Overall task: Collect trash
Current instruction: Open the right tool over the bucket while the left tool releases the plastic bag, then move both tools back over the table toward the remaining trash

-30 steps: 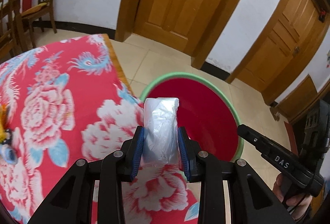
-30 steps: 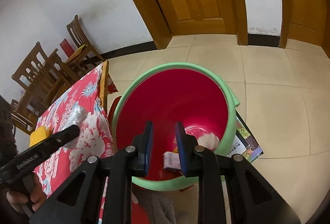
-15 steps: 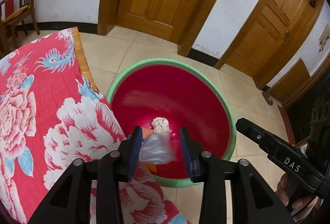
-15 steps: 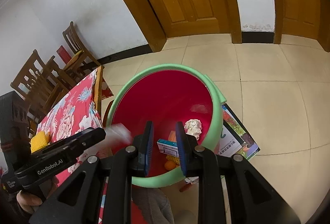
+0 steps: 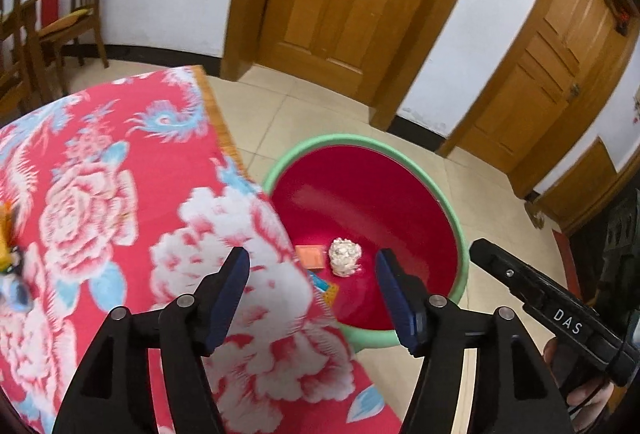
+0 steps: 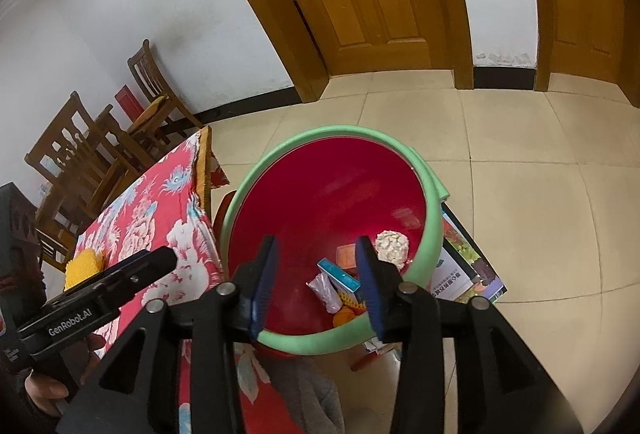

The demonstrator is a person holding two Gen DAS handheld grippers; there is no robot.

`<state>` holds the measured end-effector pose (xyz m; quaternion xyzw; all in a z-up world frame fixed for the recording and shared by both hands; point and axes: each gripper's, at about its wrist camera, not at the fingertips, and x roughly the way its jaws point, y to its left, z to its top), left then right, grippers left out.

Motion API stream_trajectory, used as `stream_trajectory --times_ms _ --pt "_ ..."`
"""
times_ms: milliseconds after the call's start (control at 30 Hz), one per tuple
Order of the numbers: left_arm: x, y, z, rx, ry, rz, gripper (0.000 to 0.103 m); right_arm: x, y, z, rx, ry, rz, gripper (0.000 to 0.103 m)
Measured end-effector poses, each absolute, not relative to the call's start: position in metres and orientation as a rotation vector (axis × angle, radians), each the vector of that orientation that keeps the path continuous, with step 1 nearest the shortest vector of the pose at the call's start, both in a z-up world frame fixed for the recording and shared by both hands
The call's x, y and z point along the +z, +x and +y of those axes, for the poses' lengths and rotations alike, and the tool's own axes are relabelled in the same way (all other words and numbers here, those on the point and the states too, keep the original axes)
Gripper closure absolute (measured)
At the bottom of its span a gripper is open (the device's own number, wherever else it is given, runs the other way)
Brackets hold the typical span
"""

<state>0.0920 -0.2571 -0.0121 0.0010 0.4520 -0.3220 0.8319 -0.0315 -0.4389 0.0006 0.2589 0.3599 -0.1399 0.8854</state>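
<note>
A red bin with a green rim (image 5: 460, 230) (image 6: 240, 194) stands on the floor beside the table. In it lie a crumpled paper ball (image 5: 345, 255) (image 6: 392, 245), an orange card (image 5: 310, 256), a blue box (image 6: 339, 275) and a clear plastic wrapper (image 6: 325, 290). My left gripper (image 5: 312, 270) is open and empty above the table edge and the bin. My right gripper (image 6: 316, 266) is open and empty above the bin.
The table wears a red floral cloth (image 5: 100, 194) (image 6: 160, 210). A yellow object (image 6: 85, 266) lies on it at the left. Wooden chairs (image 6: 80, 150) stand behind. A printed sheet (image 6: 468, 266) lies under the bin. Wooden doors (image 5: 340, 2) are behind.
My left gripper opened and let go of the clear plastic wrapper, which dropped into the bin, then drew back over the table. My right gripper opened wider.
</note>
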Motion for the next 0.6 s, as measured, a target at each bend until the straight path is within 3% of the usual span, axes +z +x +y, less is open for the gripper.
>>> stream_trajectory --times_ms 500,600 --pt "0.007 0.090 -0.164 -0.498 -0.110 0.928 0.035 0.015 -0.023 -0.408 -0.228 0.498 0.743 0.055" --pt "0.010 0.089 -0.142 -0.446 -0.136 0.914 0.031 0.019 -0.017 -0.395 -0.201 0.480 0.749 0.055"
